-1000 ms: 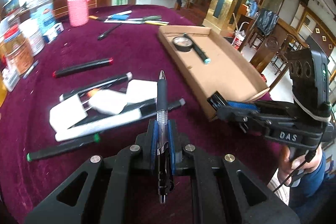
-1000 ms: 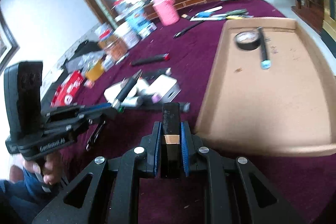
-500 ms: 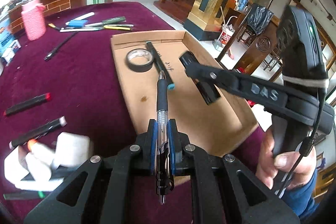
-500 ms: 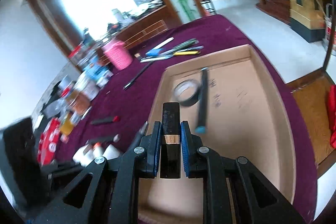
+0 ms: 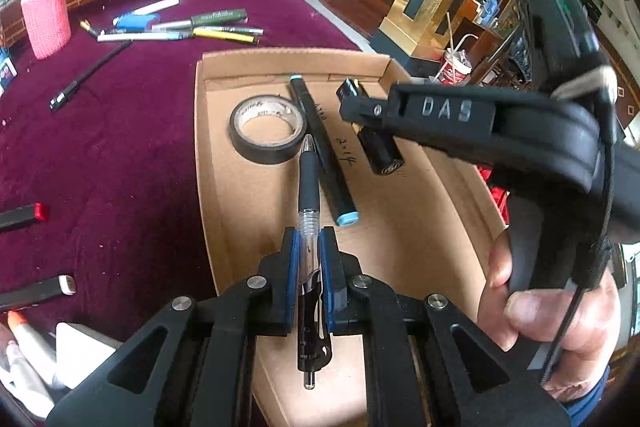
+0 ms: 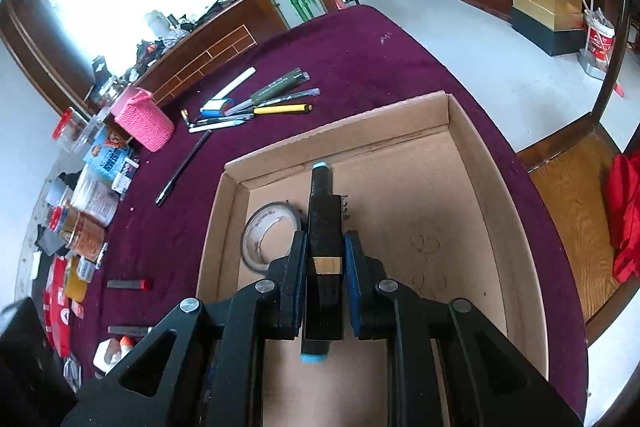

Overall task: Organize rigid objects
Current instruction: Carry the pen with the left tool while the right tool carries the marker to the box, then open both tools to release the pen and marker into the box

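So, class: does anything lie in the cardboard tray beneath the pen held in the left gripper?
Yes. Under the clear-barrelled black-grip pen in the left gripper lie a black tape roll and a blue-capped black marker; the brown cardboard tray is bare to their right.

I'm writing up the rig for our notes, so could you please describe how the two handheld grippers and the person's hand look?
Both grippers are matte black plastic with blue finger pads and round silver screw heads. The right gripper bears raised "DAS" lettering, a green indicator light, a pale band near its rear and a thin black cable along its handle. The bare right hand shows a blue sleeve cuff.
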